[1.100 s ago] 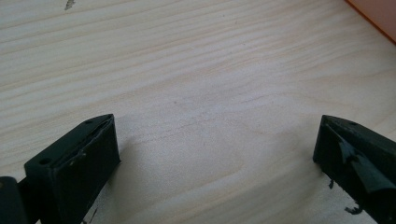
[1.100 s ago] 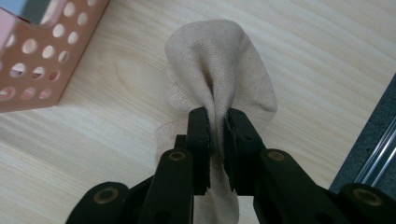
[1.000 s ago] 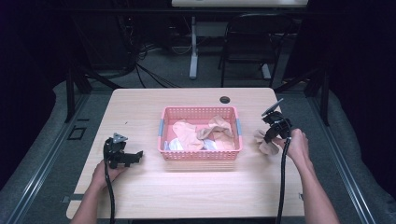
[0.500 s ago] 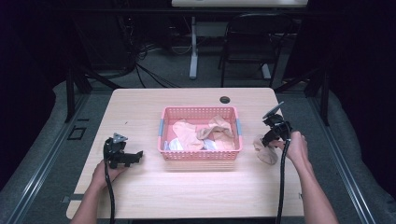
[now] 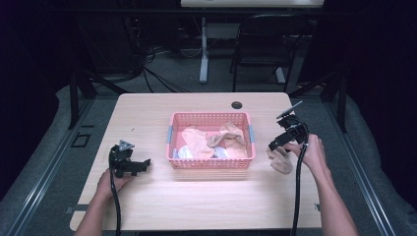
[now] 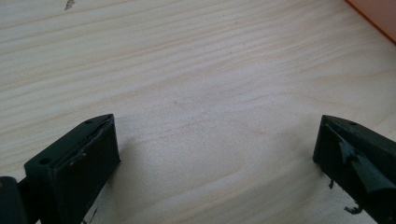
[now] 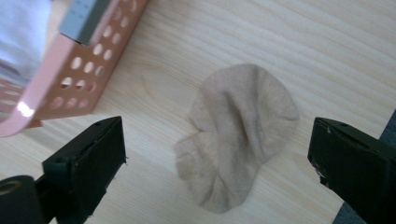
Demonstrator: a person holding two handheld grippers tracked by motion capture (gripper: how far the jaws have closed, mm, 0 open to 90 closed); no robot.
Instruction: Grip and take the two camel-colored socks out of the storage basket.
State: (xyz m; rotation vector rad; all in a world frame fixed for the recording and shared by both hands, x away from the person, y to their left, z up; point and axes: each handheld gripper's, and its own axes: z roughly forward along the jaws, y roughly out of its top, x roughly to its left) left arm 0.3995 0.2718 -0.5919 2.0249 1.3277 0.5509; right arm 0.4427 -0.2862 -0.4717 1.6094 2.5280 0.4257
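Note:
A crumpled beige cloth [image 5: 280, 161] [image 7: 238, 135] lies flat on the wooden table just right of the pink basket [image 5: 211, 162] [image 7: 70, 70]. My right gripper [image 5: 275, 146] [image 7: 217, 128] hovers directly over it. Its jaws have just been opening and now stand wide, with the cloth on the table beneath the gap and untouched by the pads. The basket holds several more beige, pink and white cloths [image 5: 216, 140]. My left gripper [image 5: 142, 164] [image 6: 217, 121] rests low over bare table left of the basket, open with nothing between its jaws.
The table's right edge [image 5: 314, 162] runs close beside the dropped cloth. A round cable hole [image 5: 237, 104] sits at the table's far side behind the basket. A corner of the basket [image 6: 378, 14] shows at the upper right of the left gripper view.
The right gripper let go of the beige cloth, which now lies on the table, and its jaws spread wide as it lifted slightly. The left gripper stayed still.

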